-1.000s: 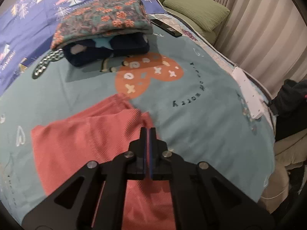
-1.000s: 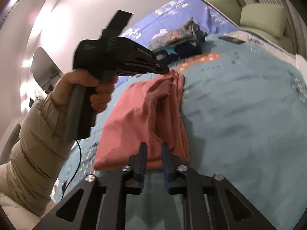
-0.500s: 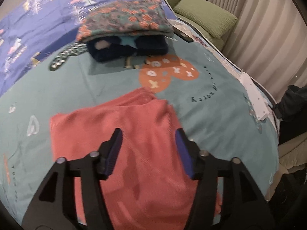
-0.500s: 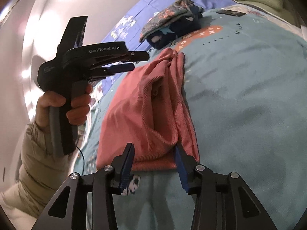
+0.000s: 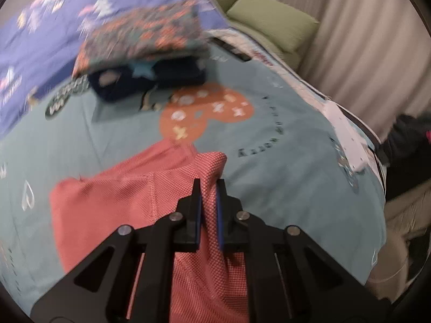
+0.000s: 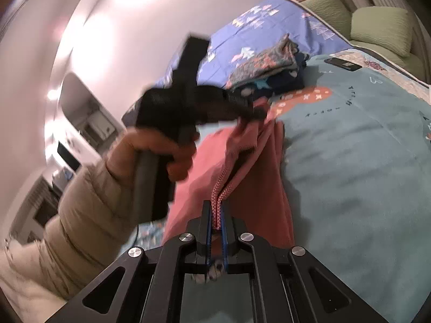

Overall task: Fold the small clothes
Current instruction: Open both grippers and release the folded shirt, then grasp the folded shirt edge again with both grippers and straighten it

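On teal bedspread (image 5: 282,177), both hand-held grippers pinching coral waffle-knit garment (image 5: 113,202), folded edges.

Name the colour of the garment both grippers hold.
Coral pink garment, clearest in the left wrist view.

Coral-red garment (image 5: 113,204); teal bedspread (image 5: 282,177) with orange heart; floral folded cloth (image 5: 145,32); blue-padded black tongs (image 5: 208,202).
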